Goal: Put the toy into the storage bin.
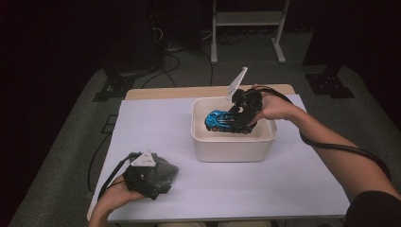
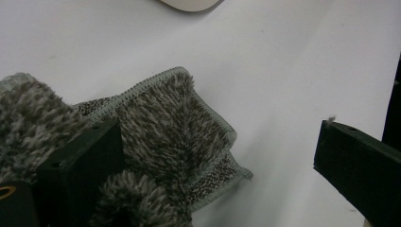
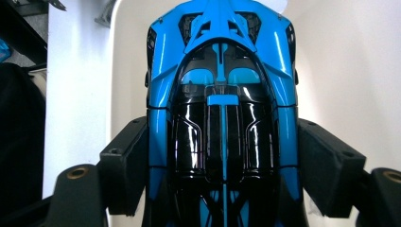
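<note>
Glossy blue-and-black plastic toy car (image 3: 222,118), shaggy grey cloth (image 2: 161,132), smooth matt white tub (image 1: 231,150)

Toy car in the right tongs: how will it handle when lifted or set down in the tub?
The toy car looks like rigid, glossy plastic, so it could slip between the right tongs, whose jaws press its flanks. It sits on wheels, so it will probably roll if released on the tub floor. It seems light for its size.

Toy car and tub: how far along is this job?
Done: the right gripper has clamped the blue toy car. In hand: the car sits inside the white tub, not yet released. Left: the left gripper rests open by the grey cloth, possibly for wiping.
</note>
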Demonstrator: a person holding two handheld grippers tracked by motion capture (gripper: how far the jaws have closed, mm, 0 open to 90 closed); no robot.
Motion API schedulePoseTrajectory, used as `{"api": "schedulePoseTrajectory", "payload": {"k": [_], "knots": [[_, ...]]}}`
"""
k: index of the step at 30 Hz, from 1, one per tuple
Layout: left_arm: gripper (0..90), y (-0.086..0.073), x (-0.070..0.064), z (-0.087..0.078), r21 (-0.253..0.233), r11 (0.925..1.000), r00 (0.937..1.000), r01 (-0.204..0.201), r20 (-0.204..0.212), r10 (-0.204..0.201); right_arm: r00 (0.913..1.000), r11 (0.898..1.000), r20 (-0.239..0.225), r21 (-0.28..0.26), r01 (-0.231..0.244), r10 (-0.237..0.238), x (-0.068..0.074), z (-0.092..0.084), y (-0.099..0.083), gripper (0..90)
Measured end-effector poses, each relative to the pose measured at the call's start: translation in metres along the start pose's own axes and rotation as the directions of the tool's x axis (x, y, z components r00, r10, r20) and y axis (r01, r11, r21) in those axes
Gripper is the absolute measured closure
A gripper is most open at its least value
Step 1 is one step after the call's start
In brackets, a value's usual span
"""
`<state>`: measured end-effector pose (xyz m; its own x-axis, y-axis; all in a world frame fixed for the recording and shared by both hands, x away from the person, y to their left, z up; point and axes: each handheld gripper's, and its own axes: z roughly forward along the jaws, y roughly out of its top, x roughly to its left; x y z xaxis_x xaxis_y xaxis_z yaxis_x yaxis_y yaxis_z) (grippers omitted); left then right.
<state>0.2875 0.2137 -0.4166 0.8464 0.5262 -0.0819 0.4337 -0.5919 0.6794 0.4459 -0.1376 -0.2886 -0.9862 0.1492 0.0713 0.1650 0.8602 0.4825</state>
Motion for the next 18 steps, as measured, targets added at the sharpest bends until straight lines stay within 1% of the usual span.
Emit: {"api": "schedulePoseTrajectory", "payload": {"k": [2,6,8,10,11,14,15,18], "knots": [[1.8,0.000,0.000,0.000,0.002,1.0000,1.0000,0.000,0.002,0.000,1.0000,1.000,-0.006,0.005,-0.006,0.006,-0.001,0.005,-0.001,25.3],[1.8,-0.001,0.000,-0.001,0.002,1.0000,1.0000,-0.002,0.002,0.002,0.9999,1.000,-0.013,0.012,-0.001,0.001,-0.003,0.013,-0.001,25.3],[1.8,-0.001,0.000,-0.001,0.002,1.0000,1.0000,0.004,0.001,-0.004,0.9998,1.000,-0.020,0.013,-0.003,0.003,-0.004,0.018,0.000,25.3],[1.8,-0.001,-0.001,-0.001,0.002,1.0000,1.0000,0.005,0.001,-0.005,0.9998,1.000,-0.020,0.017,-0.003,0.003,-0.004,0.020,0.000,25.3],[1.8,-0.001,-0.001,-0.001,0.004,1.0000,1.0000,0.001,0.001,-0.001,0.9996,1.000,-0.028,0.024,0.001,0.000,-0.005,0.024,0.000,25.3],[1.8,-0.001,-0.001,-0.001,0.000,1.0000,1.0000,0.001,-0.001,-0.001,0.9995,1.000,-0.032,0.031,0.002,-0.001,-0.006,0.029,0.000,25.3],[1.8,-0.001,-0.001,-0.001,-0.003,1.0000,1.0000,0.005,-0.002,-0.005,0.9995,0.999,-0.032,0.033,-0.005,0.006,-0.006,0.031,-0.001,25.3],[1.8,-0.001,0.000,-0.002,-0.002,1.0000,1.0000,0.003,0.000,-0.003,0.9993,1.000,-0.036,0.031,-0.003,0.004,-0.008,0.034,-0.001,25.3]]}}
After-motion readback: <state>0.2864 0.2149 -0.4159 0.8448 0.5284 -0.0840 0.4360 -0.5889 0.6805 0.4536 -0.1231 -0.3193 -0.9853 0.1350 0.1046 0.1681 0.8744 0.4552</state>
